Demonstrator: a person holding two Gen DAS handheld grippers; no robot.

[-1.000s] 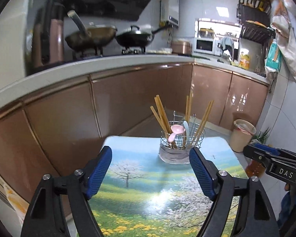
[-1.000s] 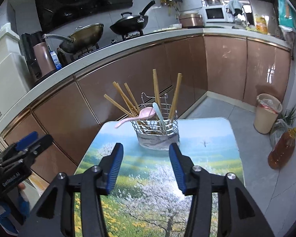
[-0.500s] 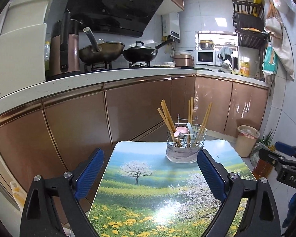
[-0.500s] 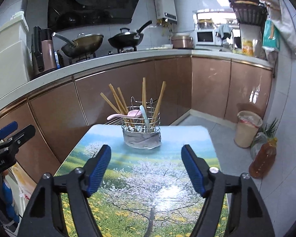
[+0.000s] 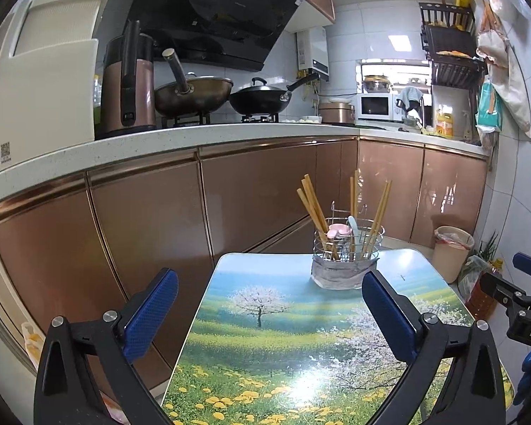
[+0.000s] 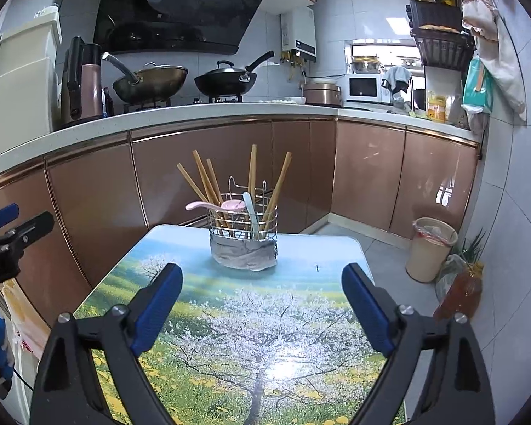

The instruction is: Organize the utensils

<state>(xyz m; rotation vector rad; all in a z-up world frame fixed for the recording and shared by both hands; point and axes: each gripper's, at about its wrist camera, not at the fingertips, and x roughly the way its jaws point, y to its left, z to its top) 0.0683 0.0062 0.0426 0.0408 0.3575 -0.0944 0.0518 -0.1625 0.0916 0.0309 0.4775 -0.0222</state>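
the left gripper (image 5: 269,290) hangs over the near end of the table (image 5: 251,361), its 2 blue-padded jaws spread wide and opening, with nothing between them but the printed tabletop. the right gripper (image 6: 262,283) does the same from the other side: jaws wide apart and opening, empty, above the blossom tree in the table's picture. in the left wrist view the right gripper pokes in at 3 o'clock; in the right wrist view the left gripper shows at 9 o'clock.

the wire utensil holder (image 5: 347,262) stands upright at the far end of the table, at about 1 o'clock from the left gripper and 12 o'clock from the right one, well apart from both. its lower part is wrapped in grey material. inside it stand several wooden chopsticks (image 6: 209,184), leaning outward toward 11 and 1 o'clock. a pink spoon (image 6: 216,206) lies across the rim with its handle sticking out toward 9 o'clock in the right wrist view, and a pale spoon (image 6: 250,209) stands just beside it.

beyond the table runs a row of copper-coloured cabinets (image 5: 258,191) under a white counter. on the stove sit a brass-coloured wok (image 5: 194,94) and a black wok (image 5: 262,99). at 3 o'clock on the floor stands a beige bin (image 5: 451,251).
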